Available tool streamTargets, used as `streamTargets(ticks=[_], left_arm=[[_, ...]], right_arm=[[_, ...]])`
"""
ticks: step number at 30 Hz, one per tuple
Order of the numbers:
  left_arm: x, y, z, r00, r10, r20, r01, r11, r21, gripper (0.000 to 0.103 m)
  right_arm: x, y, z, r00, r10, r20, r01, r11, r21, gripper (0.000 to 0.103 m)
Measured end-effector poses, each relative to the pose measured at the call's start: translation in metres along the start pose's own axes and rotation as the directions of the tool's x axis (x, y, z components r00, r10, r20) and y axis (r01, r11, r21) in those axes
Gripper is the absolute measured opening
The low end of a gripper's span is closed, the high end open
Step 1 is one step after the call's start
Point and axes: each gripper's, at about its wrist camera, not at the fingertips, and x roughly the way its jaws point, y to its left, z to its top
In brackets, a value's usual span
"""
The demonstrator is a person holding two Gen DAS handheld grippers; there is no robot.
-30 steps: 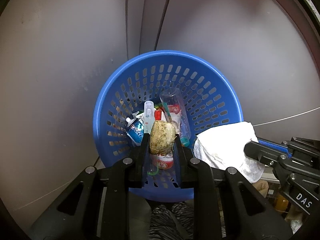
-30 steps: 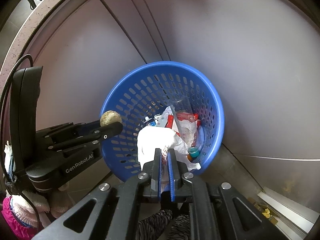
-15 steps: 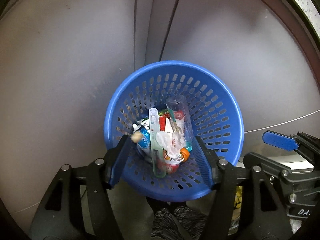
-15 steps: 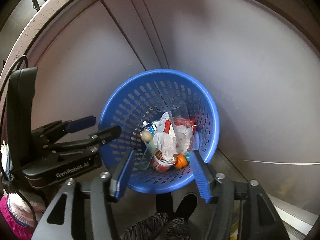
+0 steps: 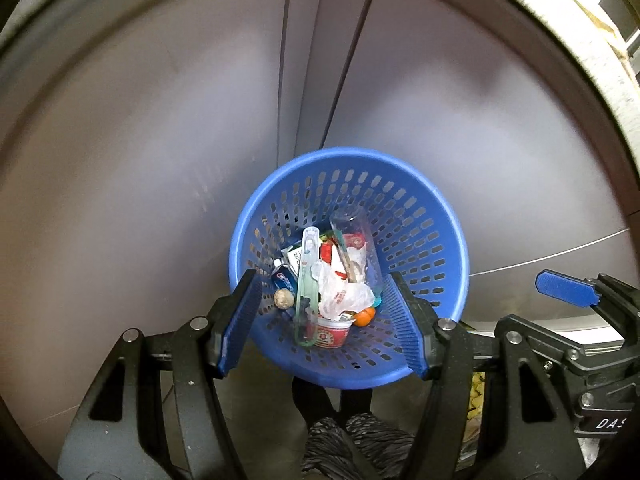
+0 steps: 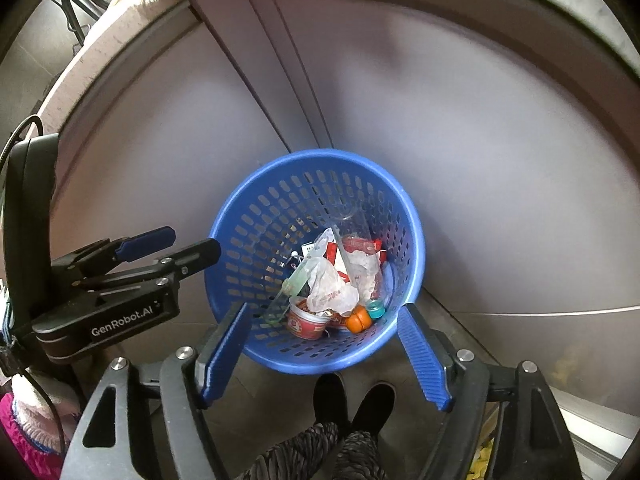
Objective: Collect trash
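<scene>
Drop step apparently done. Left hand-held gripper (image 5: 320,320) and right hand-held gripper (image 6: 324,356) spread wide, empty, above blue basket (image 5: 436,216) of trash. Next: seek remaining litter.

A: My left wrist view looks steeply down, fairly near, into the blue basket (image 5: 448,216).
B: My right one too, showing the left tongs (image 6: 192,244); both share the basket.
</scene>
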Motion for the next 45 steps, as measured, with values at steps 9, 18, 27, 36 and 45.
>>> streamTargets(ticks=[9,18,27,36,45], left_arm=[[-0.05,-0.008,0.011,0.999,0.013,0.05,-0.014,1.0,0.022,0.065],[-0.113,-0.017,0.022,0.992,0.03,0.121,-0.033,0.999,0.025,0.065],[-0.176,-0.028,0.041,0.981,0.025,0.194,-0.027,1.0,0.008,0.065],[-0.233,-0.043,0.068,0.951,0.02,0.308,-0.029,0.999,0.024,0.073],[-0.268,-0.055,0.089,0.923,0.037,0.382,-0.052,0.998,0.029,0.084]], right_arm=[[-0.046,0.003,0.009,0.999,0.014,0.038,-0.014,1.0,0.003,0.083],[-0.114,0.011,0.023,0.993,0.028,0.111,-0.026,0.999,-0.023,0.085],[-0.182,0.021,0.039,0.976,0.045,0.214,-0.032,0.997,-0.066,0.087],[-0.238,0.026,0.057,0.942,0.061,0.33,-0.036,0.996,-0.081,0.09],[-0.274,0.028,0.076,0.904,0.063,0.422,-0.031,0.996,-0.083,0.096]])
